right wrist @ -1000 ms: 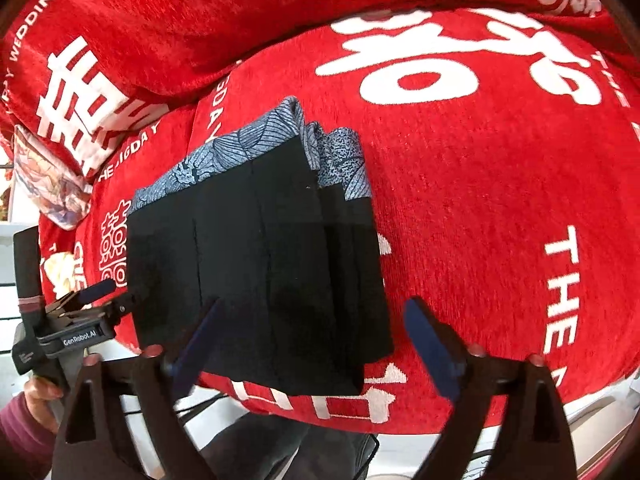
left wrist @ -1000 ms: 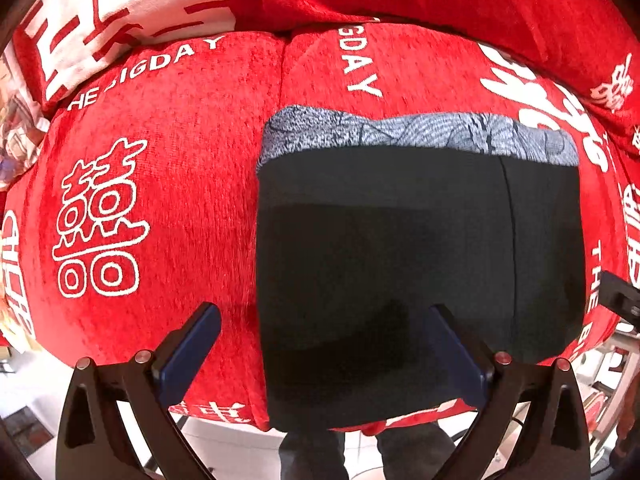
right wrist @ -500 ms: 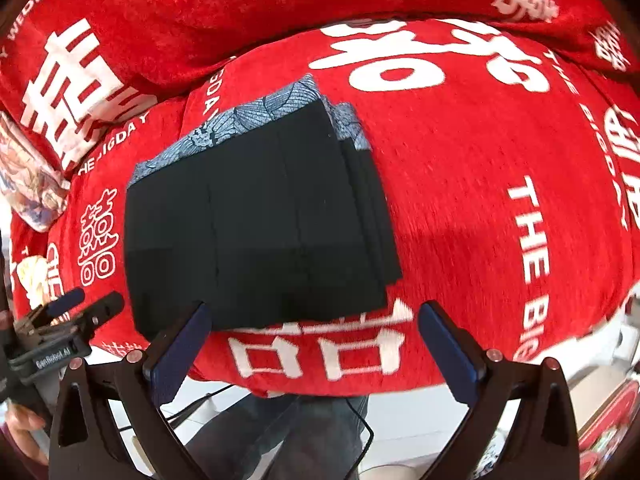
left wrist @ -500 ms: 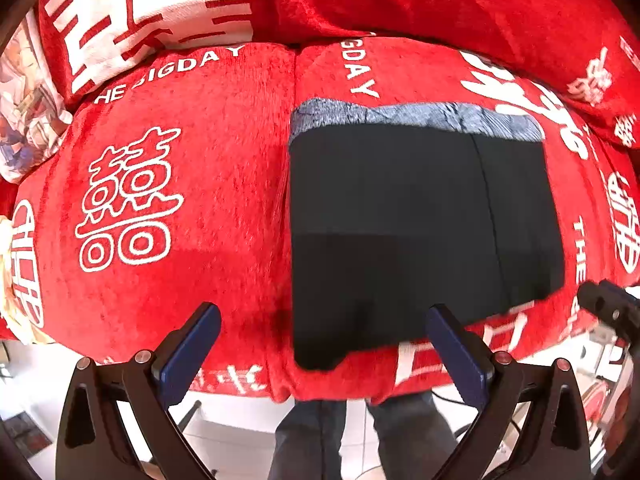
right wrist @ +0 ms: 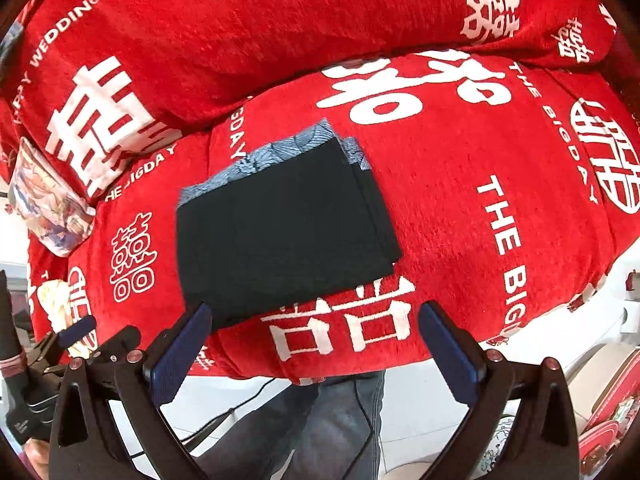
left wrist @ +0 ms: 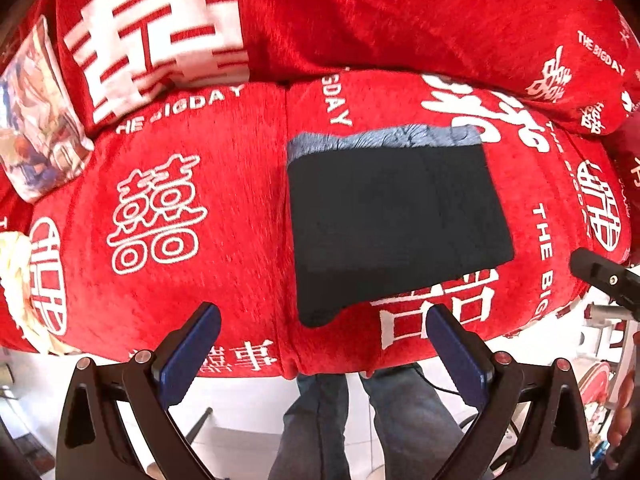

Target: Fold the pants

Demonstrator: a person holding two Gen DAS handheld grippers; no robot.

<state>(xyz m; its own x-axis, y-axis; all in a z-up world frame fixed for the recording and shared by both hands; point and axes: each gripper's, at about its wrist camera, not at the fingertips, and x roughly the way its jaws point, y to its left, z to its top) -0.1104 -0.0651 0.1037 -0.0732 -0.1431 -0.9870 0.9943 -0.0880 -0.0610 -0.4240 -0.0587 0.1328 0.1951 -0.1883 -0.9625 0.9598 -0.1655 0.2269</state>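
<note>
Black pants (left wrist: pixel 396 224), folded into a flat, roughly rectangular stack. Lying on the seat of a sofa under a red cover (left wrist: pixel 192 280) with white printed characters and the words THE BIGDAY. Blue-grey patterned band (left wrist: pixel 380 138) showing along the far edge of the stack. Several stacked layers visible at its right edge in the right wrist view, pants (right wrist: pixel 280 236) there, band (right wrist: pixel 260 160) again on the far side. Near left corner of the stack slightly rumpled and hanging closer to the sofa's front edge. Touched by neither gripper.

Left gripper (left wrist: pixel 320 350) held in front of the sofa's front edge, jaws spread wide, nothing between the blue pads (left wrist: pixel 188 356). Right gripper (right wrist: pixel 312 354) likewise in front of the edge, jaws wide apart and empty, left pad (right wrist: pixel 180 350) overlapping the near corner of the stack in the picture, contact impossible to tell. Left gripper also seen from the side at the lower left of the right wrist view.

Red back cushion (left wrist: pixel 400 16) behind the seat, same white print. Small pillow (left wrist: pixel 36 120) with a colourful picture at the far left of the sofa. Person's legs in blue jeans (left wrist: pixel 360 428) below the sofa edge, over a pale floor (left wrist: pixel 240 408).
</note>
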